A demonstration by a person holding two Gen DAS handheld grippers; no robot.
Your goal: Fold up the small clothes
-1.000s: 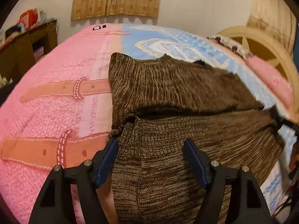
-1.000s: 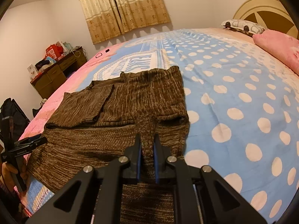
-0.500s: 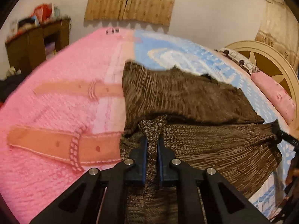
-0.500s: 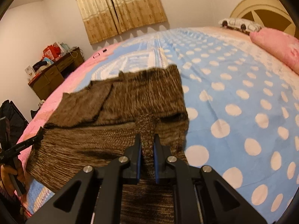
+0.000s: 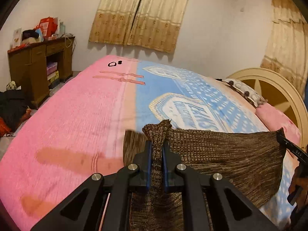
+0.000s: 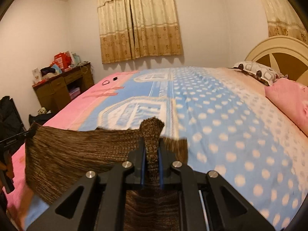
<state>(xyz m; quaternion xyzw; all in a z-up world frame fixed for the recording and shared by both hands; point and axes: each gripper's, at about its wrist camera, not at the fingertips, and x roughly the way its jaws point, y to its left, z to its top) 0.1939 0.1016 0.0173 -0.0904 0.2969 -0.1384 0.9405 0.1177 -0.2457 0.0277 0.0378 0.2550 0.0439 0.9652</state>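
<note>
A brown knit garment (image 5: 227, 157) is held up above the bed, stretched between both grippers. My left gripper (image 5: 156, 150) is shut on one corner of it; a bunched tip of knit sticks up between the blue pads. My right gripper (image 6: 151, 150) is shut on the other corner of the garment (image 6: 77, 154). Each gripper shows at the far edge of the other's view, the right one (image 5: 294, 150) and the left one (image 6: 13, 140). The lower part of the garment hangs out of sight below the grippers.
The bed has a pink and blue polka-dot blanket (image 6: 221, 115), pillows (image 6: 258, 73) and a cream headboard (image 6: 281, 52) at the right. A wooden desk (image 5: 38, 65) with clutter stands at the left wall. Curtains (image 6: 138, 23) hang behind. Small dark items (image 5: 113, 64) lie at the bed's far edge.
My left gripper closed on the garment's corner. Both grippers then lifted the near edge up off the bed, and the views tilted up toward the wall.
</note>
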